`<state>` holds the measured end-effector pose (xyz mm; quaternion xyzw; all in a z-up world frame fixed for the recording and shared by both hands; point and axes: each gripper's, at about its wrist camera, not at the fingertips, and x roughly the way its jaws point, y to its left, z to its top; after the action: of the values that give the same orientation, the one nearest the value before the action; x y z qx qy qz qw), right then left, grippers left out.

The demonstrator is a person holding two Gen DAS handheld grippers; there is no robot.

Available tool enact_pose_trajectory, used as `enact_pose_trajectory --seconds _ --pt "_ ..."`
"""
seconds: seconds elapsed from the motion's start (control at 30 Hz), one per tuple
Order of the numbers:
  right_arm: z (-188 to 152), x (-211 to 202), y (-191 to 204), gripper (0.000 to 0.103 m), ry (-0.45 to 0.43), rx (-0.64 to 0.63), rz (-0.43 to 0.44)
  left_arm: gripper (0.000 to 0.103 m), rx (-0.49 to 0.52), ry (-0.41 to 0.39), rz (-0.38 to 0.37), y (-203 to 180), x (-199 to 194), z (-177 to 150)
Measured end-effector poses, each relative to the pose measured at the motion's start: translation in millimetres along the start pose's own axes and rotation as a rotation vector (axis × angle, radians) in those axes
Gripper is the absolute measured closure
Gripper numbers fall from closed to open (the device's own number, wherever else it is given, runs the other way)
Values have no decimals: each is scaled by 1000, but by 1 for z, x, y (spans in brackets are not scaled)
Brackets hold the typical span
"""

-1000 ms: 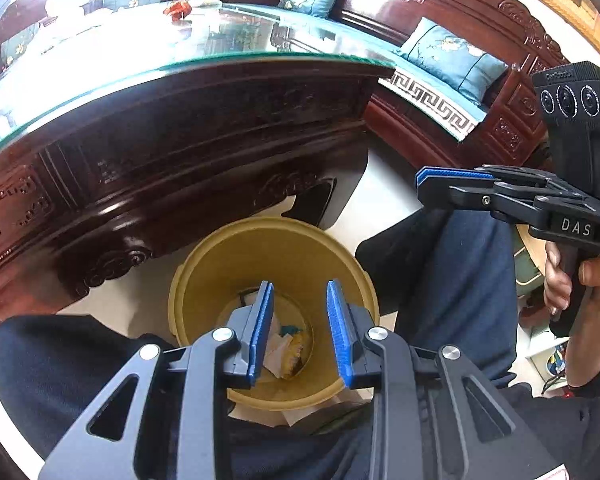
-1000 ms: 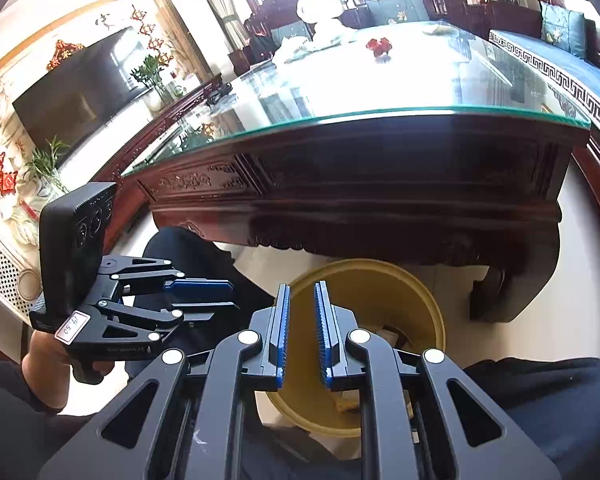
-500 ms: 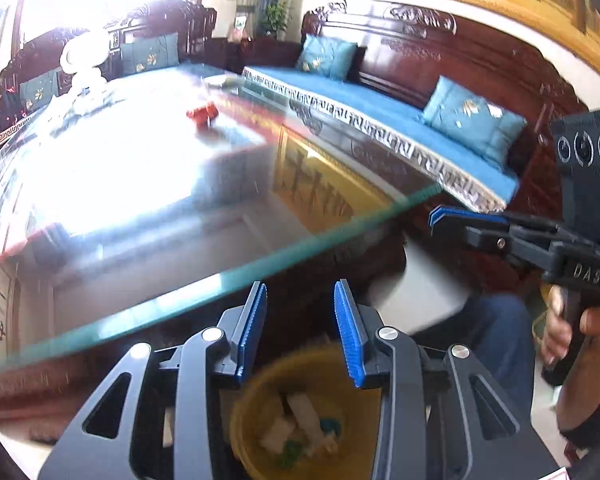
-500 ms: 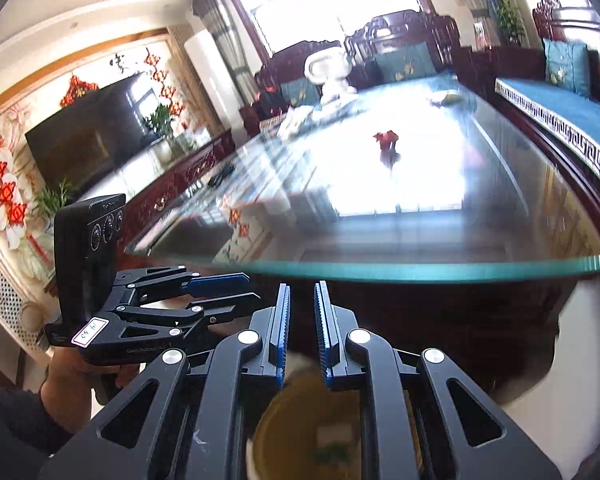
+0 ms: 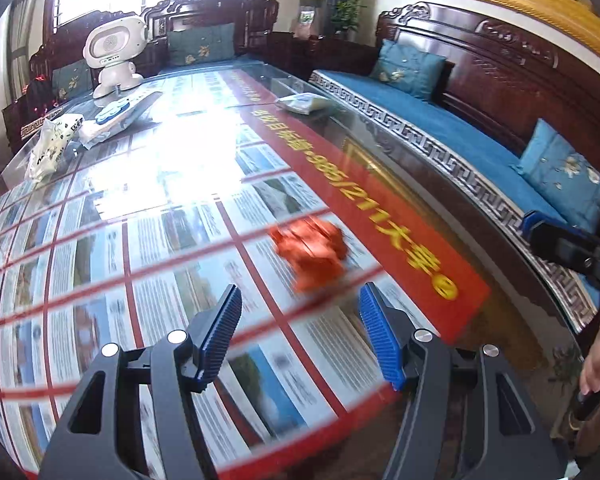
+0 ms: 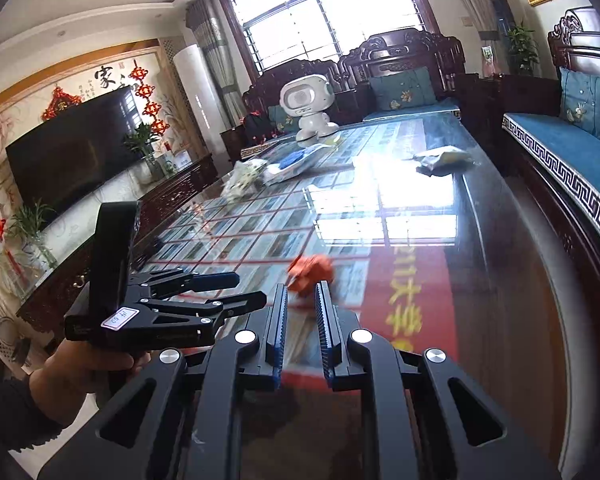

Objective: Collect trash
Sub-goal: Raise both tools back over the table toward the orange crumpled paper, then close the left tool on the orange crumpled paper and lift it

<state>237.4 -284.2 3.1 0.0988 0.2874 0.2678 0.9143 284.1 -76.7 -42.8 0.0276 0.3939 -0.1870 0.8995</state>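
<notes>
A: Left tool (image 5: 300,320) over the glass surface (image 5: 160,184), jaws opening, nothing between them. I read that as getting set for the red crumpled wrapper (image 5: 310,250).

B: Where's the wrapper lying?

A: On the surface, just beyond the left tool's tips, slightly right of centre, not touching. Right tool (image 6: 301,320) sits nearly pressed together, empty, wrapper just past its tips too. More litter at the far end.
</notes>
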Motion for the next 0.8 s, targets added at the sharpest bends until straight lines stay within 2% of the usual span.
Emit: enact_pose_trajectory --seconds 0.07,0.13,0.2,0.3,0.37,0.47,0.6,0.8 --pt "11 10 -9 88 27 56 0 42 -37 51 -4 9 15 13" --pt "23 22 -17 88 79 133 38 42 -51 113 -43 9 26 22" --pt "34 26 -18 88 114 166 37 42 -56 164 -40 6 35 32" --pt "54 32 -21 88 155 207 41 42 -75 205 -8 3 44 43" --pt "62 34 -19 82 176 226 30 42 -98 236 11 2 49 46" --pt "73 38 -20 80 205 233 15 45 -111 271 18 1 54 52" --pt "83 49 -29 80 248 245 -2 48 -143 318 -24 2 64 55" --pt "87 46 -36 80 304 265 -17 48 -155 370 -42 -4 72 54"
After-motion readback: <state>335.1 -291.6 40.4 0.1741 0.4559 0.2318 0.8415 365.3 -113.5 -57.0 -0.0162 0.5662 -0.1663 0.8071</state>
